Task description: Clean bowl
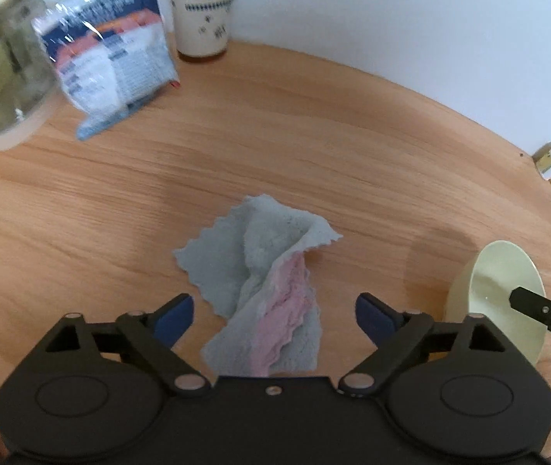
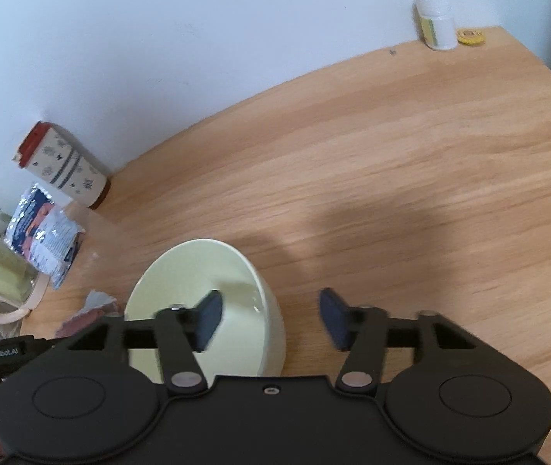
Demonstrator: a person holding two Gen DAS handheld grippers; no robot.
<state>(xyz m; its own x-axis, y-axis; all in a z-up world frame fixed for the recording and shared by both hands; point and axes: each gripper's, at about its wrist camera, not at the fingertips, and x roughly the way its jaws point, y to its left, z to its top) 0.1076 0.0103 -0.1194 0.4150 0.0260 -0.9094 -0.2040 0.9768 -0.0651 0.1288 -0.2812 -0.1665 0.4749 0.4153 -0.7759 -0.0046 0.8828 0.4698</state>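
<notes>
Finishing wipe: cloth (image 1: 263, 294) lies on desk (image 1: 352, 147), bowl (image 2: 213, 294) tilted; both grippers' fingers apart, gripping nothing; next, retreat.

Bare tabletop (image 2: 411, 155) ahead lies open (clutter (image 1: 108, 54) crowds the far-left wall).

left gripper (image 1: 274, 317): jaws spread wide, nothing clamped, pointed steeply down | right gripper (image 2: 271, 319): jaws apart, gripping nothing, angled down
</notes>
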